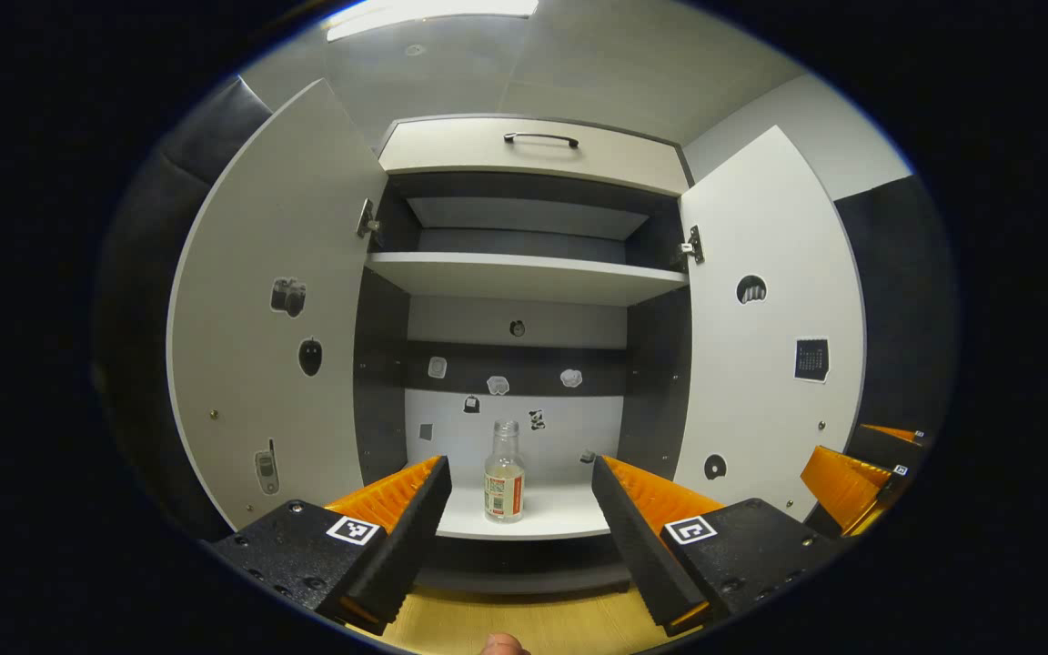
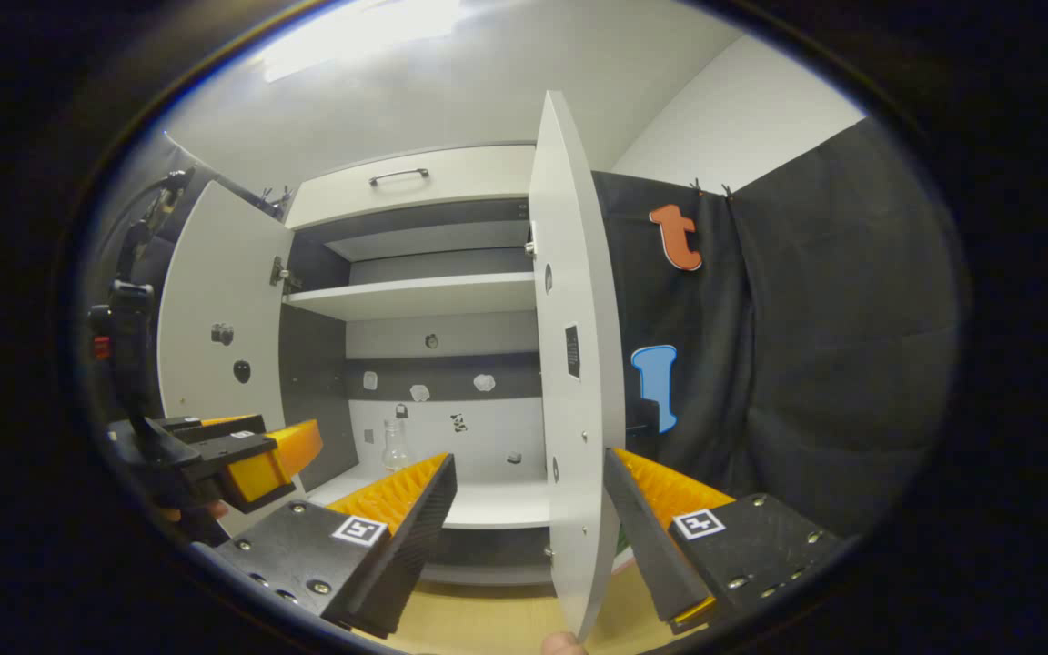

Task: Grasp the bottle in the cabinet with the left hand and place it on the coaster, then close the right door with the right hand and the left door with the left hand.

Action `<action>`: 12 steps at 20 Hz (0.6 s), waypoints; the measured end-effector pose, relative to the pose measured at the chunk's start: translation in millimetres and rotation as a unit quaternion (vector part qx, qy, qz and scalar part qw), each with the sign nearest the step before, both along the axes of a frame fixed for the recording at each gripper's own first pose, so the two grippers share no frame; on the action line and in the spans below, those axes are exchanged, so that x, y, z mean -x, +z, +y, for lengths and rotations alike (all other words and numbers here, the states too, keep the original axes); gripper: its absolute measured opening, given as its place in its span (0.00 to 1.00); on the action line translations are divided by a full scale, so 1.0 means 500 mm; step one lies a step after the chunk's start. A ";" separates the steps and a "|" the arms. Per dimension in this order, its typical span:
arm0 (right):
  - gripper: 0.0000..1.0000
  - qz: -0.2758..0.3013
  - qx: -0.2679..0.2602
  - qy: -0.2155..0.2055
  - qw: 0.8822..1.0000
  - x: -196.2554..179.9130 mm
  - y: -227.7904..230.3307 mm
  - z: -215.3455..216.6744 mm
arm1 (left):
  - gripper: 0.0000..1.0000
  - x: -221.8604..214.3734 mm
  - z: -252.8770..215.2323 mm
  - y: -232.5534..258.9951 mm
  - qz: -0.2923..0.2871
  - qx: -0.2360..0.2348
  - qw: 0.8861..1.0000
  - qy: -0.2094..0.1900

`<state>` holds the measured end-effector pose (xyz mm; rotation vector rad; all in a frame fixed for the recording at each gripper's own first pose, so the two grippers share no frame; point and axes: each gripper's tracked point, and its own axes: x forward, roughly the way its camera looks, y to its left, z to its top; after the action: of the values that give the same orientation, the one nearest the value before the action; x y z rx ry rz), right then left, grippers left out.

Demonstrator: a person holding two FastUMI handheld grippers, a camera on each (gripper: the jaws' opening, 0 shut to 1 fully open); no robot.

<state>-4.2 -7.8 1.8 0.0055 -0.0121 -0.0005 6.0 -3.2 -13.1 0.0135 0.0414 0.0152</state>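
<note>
Left gripper view: left gripper fingers spread wide, holding nothing, facing the bottle upright near the front edge of the cabinet's bottom shelf. Right gripper fingers gape empty around the right door edge; left door open.

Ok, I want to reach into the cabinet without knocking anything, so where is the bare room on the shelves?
The upper shelf is bare from wall to wall. On the bottom shelf the bottle stands near the middle, with free board on either side up to the side walls. Both doors stand wide open.
</note>
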 end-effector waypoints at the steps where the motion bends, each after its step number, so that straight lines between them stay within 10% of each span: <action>1: 0.98 -0.001 0.002 0.000 1.000 0.001 0.000 -0.002 | 0.98 -0.001 -0.001 -0.006 0.004 -0.001 1.000 0.000; 12: 0.98 -0.004 0.001 0.005 1.000 -0.004 0.004 -0.002 | 0.98 -0.084 0.000 -0.053 0.031 -0.017 0.999 0.001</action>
<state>-2.1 -8.7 4.0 0.0027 -0.0200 0.0089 48.0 -3.0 -39.5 0.0475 0.1025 0.0166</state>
